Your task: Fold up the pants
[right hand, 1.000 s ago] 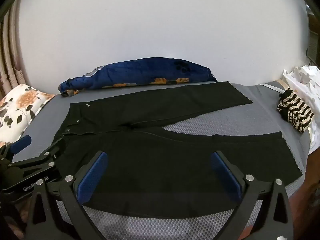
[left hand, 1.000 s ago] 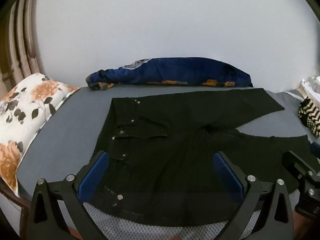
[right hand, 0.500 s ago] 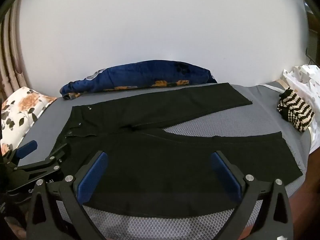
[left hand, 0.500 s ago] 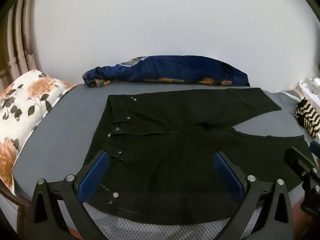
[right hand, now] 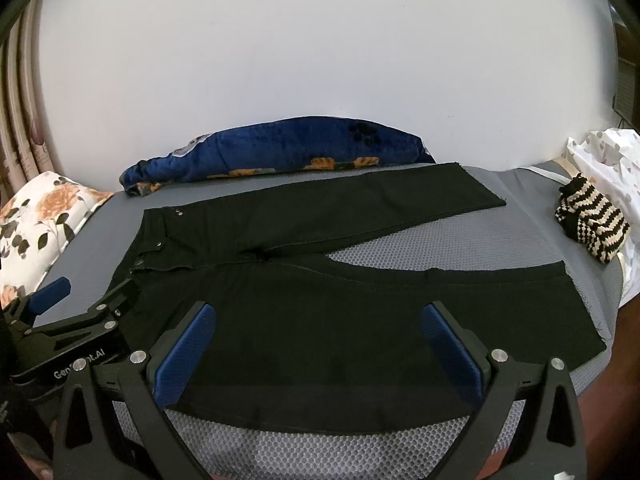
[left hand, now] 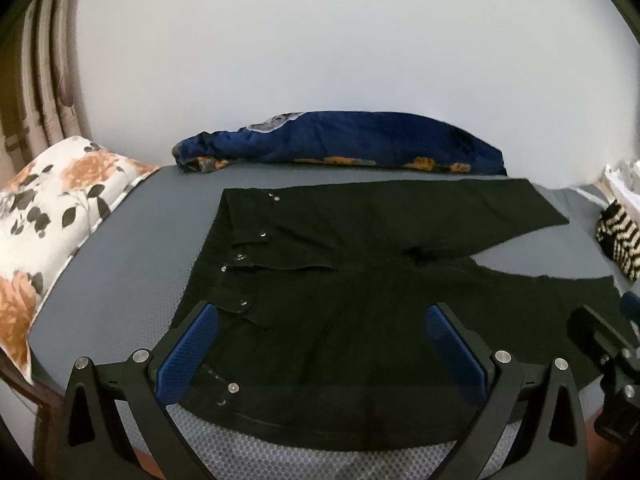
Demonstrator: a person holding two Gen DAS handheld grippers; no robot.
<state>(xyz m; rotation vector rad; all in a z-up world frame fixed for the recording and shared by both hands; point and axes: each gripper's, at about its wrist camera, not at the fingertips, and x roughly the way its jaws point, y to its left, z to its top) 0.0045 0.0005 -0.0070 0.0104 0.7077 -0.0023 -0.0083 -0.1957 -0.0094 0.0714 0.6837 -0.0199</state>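
Black pants (left hand: 360,280) (right hand: 320,280), spread flat on the grey bed (left hand: 120,280) (right hand: 500,240); waistband with metal snaps (left hand: 240,257) toward the left, two legs splayed apart toward the right in a narrow V, grey mesh bedding visible between them. Near leg ending close to the bed's right edge, its hem frayed; far leg angled toward the wall.

Left gripper (left hand: 320,344), poised over the waistband end near the bed's front edge, jaws spread wide with blue pads (left hand: 188,350) on either side of the cloth, nothing clamped. Whether touching the fabric: not determinable. Same gripper (right hand: 80,304) visible in the right wrist view at lower left.

Right gripper (right hand: 320,344), poised over the near leg, jaws likewise spread wide, blue pads (right hand: 452,354) apart, empty. Part of it (left hand: 600,336) visible at the right margin of the left wrist view.

Beyond the pants, along the white wall (left hand: 320,60) (right hand: 320,60): rolled dark blue blanket with orange flowers (left hand: 340,142) (right hand: 280,152). At the left end of the bed: floral pillow (left hand: 52,208) (right hand: 36,220), curtain (left hand: 36,80) behind. At the right end: striped knitted item (left hand: 620,236) (right hand: 592,224), beside white patterned fabric (right hand: 608,160).
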